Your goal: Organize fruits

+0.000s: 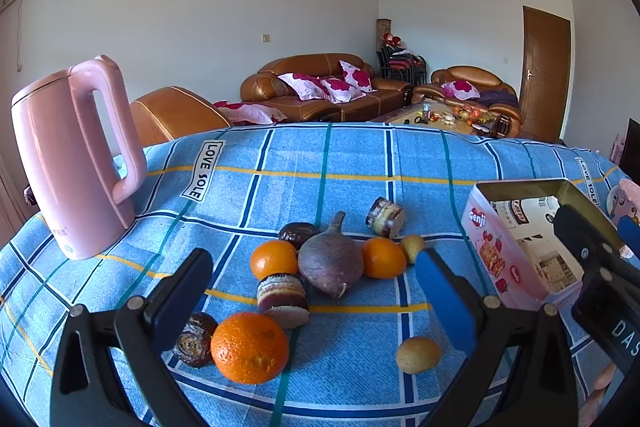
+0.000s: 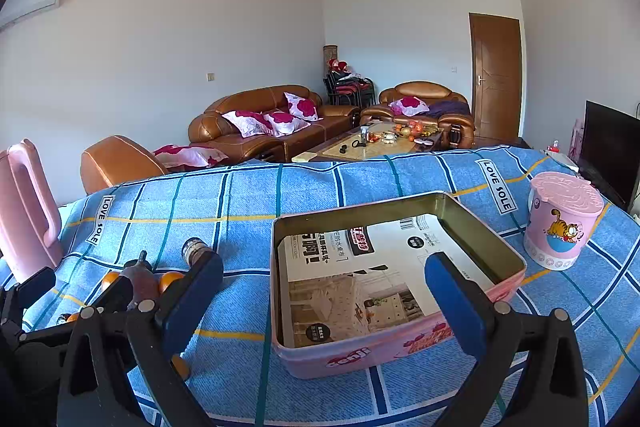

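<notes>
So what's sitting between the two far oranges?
In the left wrist view, a large purple root vegetable lies between the left orange and right orange, touching or nearly touching both.

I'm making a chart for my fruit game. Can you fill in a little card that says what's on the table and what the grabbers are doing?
surface: blue plaid tablecloth
oranges: three, nearest one between the fingers
other produce: purple root vegetable, two small yellowish fruits, several dark pieces
container: pink tin, paper-lined, no fruit inside
nearby: pink kettle, pink Garfield tub
left hand-held gripper: open, empty
right hand-held gripper: open over the tin
</notes>
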Tool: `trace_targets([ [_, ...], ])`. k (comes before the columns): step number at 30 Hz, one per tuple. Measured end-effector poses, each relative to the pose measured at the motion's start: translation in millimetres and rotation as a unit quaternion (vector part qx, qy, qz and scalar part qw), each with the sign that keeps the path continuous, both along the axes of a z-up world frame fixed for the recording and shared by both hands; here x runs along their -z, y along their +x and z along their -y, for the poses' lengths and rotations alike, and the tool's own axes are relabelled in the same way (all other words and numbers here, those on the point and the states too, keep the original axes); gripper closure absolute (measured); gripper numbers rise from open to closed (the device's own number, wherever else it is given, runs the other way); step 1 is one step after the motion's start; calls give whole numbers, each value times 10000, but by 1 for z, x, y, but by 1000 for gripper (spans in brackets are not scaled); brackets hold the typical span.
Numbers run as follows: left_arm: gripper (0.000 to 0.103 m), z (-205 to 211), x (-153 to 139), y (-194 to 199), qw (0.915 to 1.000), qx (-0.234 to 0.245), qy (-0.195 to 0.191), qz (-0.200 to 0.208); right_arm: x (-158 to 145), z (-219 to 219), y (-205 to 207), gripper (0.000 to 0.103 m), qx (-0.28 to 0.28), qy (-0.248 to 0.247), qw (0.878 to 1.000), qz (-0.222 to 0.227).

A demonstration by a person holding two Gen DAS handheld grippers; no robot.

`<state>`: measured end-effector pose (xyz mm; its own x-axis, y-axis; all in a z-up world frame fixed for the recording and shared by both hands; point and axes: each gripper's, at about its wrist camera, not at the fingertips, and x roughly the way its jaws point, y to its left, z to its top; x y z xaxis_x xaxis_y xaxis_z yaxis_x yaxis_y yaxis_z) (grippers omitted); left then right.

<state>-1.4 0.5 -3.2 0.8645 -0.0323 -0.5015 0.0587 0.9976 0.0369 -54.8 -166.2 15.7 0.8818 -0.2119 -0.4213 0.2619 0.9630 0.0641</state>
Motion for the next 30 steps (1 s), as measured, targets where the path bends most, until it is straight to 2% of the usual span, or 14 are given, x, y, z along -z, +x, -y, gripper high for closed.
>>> trace_targets([
  [30,0,0,1,1,10000,7,-34,-72,1,0,0,1,-6,-6,10000,7],
])
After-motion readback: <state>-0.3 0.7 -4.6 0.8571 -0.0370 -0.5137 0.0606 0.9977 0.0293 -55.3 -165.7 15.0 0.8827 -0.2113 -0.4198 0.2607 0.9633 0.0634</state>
